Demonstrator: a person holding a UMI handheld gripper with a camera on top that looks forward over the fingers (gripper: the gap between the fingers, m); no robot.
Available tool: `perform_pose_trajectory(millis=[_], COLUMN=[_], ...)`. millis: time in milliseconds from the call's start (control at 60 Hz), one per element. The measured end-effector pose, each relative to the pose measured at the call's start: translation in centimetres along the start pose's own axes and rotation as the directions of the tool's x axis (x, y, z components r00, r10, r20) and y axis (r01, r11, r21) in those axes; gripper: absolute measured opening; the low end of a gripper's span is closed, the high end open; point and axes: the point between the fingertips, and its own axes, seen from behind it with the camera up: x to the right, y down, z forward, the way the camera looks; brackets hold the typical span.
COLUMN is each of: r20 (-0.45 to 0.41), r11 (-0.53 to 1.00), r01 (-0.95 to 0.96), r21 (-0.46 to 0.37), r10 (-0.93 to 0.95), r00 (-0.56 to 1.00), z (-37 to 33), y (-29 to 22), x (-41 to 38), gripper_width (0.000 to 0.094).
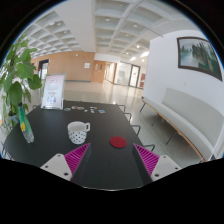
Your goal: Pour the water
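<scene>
A white mug (77, 131) with dark dots stands on the dark table (95, 160), its handle toward the right. It sits just beyond my left finger (72, 157). A round red coaster (118, 143) lies on the table to the mug's right, ahead of the gap between the fingers. A green glass bottle (24, 127) stands at the table's left side, by the plant. My gripper (110, 157) hovers above the table's near end, open wide, with nothing between its magenta pads.
A leafy potted plant (15, 85) rises at the left. A white sign stand (52, 92) is at the table's far end. Black chairs (121, 109) line the far and right sides. A long white bench (185, 112) runs along the right wall.
</scene>
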Motion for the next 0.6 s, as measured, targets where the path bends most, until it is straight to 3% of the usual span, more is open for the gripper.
perform_pose_trajectory(millis=[317,433,600], r20=[-0.010,0.048,0.177], r11=[0.997,0.993,0.994], r01=[0.032,0.051,0.068], r21=[-0.076,-0.108,-0.086], r10=[-0.033,-0.046,-0.052], r00=[0.999,0.998,0.983], z=[0.4,-1.4,-4.6], y=[4.5,7.3,8.1], x=[0.3,-3.6,-14.1], gripper_width=[0.0856,0.0857,0.0858])
